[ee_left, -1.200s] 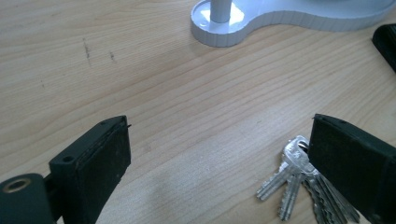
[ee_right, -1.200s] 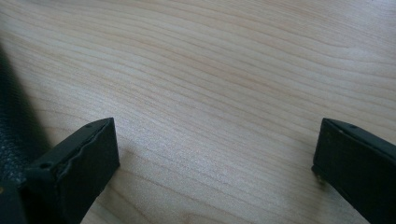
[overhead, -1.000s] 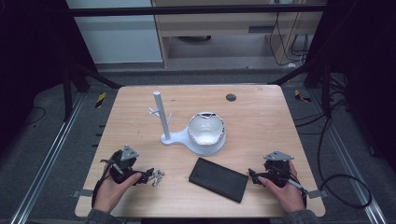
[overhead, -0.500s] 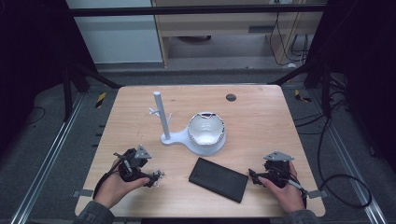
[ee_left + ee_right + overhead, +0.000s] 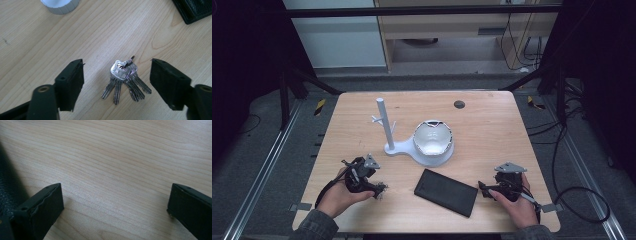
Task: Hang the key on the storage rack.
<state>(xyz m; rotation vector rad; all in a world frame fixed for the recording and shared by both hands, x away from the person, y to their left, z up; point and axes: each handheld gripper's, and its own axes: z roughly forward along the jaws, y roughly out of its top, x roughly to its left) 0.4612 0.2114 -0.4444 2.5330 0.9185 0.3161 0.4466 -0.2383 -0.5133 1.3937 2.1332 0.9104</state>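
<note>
Your left hand-held gripper hangs over a bunch of keys lying flat on the wooden bench, its jaws spread wide and holding nothing, one jaw on each side of the bunch and both clear of it. Take the black wallet at the bench's near middle as the landmark: the keys lie to its left, near the front edge, and the white key stand with its bowl-shaped tray stands beyond the wallet, toward the middle of the bench. In the left gripper view the ring end of the bunch points away from you and the blades fan back toward the gripper, so the long axis runs roughly along the gripper's own line of sight, with the jaws set to close across it. Your right hand-held gripper rests just to the right of the wallet, also wide open and empty, with bare wood between its jaws. The left hand is plainly the nearer one; the likely next move is a straight drop and a close on the bunch.
</note>
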